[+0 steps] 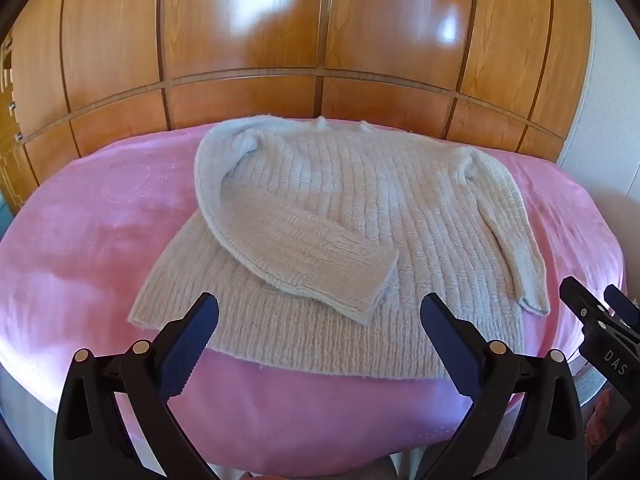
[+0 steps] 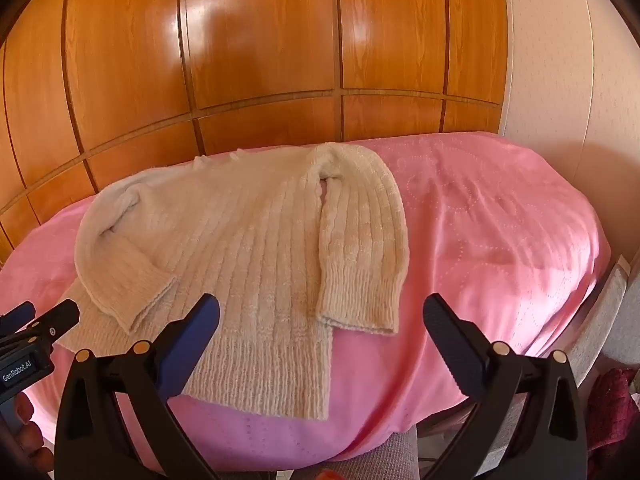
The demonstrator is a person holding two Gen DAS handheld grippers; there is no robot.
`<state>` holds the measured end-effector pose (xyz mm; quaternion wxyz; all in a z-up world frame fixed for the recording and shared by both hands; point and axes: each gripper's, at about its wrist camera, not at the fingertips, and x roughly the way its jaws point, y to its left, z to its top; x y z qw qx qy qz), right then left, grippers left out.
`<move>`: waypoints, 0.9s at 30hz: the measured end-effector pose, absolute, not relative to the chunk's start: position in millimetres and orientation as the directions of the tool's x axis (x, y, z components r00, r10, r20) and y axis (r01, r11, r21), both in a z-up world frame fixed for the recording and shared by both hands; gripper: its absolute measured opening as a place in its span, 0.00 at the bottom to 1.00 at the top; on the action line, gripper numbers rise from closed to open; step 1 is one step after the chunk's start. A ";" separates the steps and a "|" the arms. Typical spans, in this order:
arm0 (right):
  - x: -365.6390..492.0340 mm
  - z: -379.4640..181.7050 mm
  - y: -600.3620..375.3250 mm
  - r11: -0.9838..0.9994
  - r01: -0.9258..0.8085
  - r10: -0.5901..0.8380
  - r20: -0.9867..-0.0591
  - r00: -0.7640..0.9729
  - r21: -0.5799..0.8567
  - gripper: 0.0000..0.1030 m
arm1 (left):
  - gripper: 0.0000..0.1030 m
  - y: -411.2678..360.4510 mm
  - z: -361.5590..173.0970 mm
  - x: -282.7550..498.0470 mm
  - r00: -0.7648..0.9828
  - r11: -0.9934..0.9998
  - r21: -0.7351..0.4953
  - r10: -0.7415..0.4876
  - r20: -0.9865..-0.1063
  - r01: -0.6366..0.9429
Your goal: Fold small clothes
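my left gripper (image 1: 319,312) hangs over the near hem of the sweater (image 1: 340,216), jaws spread wide, nothing between them, tilted down toward the fabric. my right gripper (image 2: 321,314) same deal, jaws fully apart and empty, over the sweater's near right corner. the pale ribbed knit sweater lies flat on the pink blanket (image 1: 80,240), neck at the far side next to the wooden wardrobe (image 1: 280,40), hem toward me. left sleeve (image 1: 304,248) is folded in across the body, cuff resting on the front around the middle. right sleeve (image 2: 360,248) runs down along the right edge of the body, cuff lying partly on the blanket just beside the hem. in the left view the right gripper's tips show at the right edge; in the right view the left gripper shows at the left edge. neither touches the knit. fingers (image 2: 28,436) visible bottom left of the right view.
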<state>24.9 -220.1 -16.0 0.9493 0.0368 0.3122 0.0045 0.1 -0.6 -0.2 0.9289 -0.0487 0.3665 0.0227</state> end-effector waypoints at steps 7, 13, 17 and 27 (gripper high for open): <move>25.5 -16.0 -220.4 0.997 0.021 0.031 -0.603 0.797 0.079 0.98 | 0.97 0.3 -1.3 3.4 0.724 0.994 -0.079 -0.001 -0.690 -0.074; 28.0 -15.5 -220.9 0.996 0.029 0.029 -0.612 0.790 0.085 0.98 | 0.97 -5.0 -5.9 2.2 0.727 0.995 -0.074 0.001 -0.687 -0.072; 27.3 -17.9 -222.0 0.996 0.027 0.031 -0.611 0.791 0.086 0.98 | 0.97 -6.5 -6.1 1.0 0.726 0.995 -0.076 -0.001 -0.687 -0.070; 27.6 -18.8 -222.3 0.996 0.027 0.031 -0.616 0.787 0.084 0.98 | 0.97 -10.7 -8.7 1.3 0.719 0.995 -0.082 -0.011 -0.695 -0.064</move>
